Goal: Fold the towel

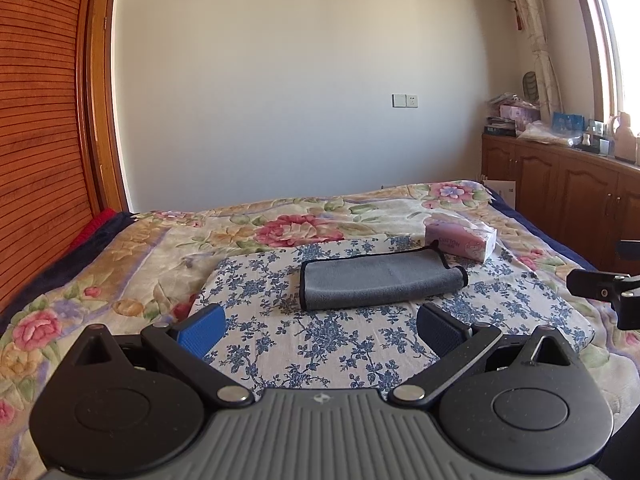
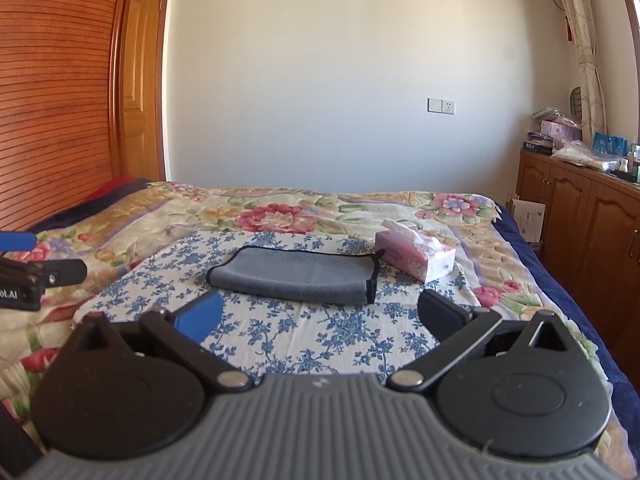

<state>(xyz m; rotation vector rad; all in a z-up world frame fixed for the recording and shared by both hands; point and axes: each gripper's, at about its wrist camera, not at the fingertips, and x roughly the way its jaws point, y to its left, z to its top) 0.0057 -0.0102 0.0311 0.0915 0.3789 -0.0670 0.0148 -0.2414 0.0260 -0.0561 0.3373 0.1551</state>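
Grey towel [image 1: 380,280] lies folded at frame centre — both the left gripper [image 1: 320,330] and right gripper [image 2: 320,320] hover spread wide, empty; next needs 1 more fold, or none.

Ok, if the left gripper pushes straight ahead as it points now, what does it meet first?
Probably the folded grey towel, lying on the blue-flowered cloth dead ahead of the open left gripper. Its height above the cloth is unclear, so it might pass over.

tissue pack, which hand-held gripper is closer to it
Right, by a modest margin. The right hand-held gripper sits nearly in line with the tissue pack; the left hand-held gripper is further to the left, facing the grey towel.
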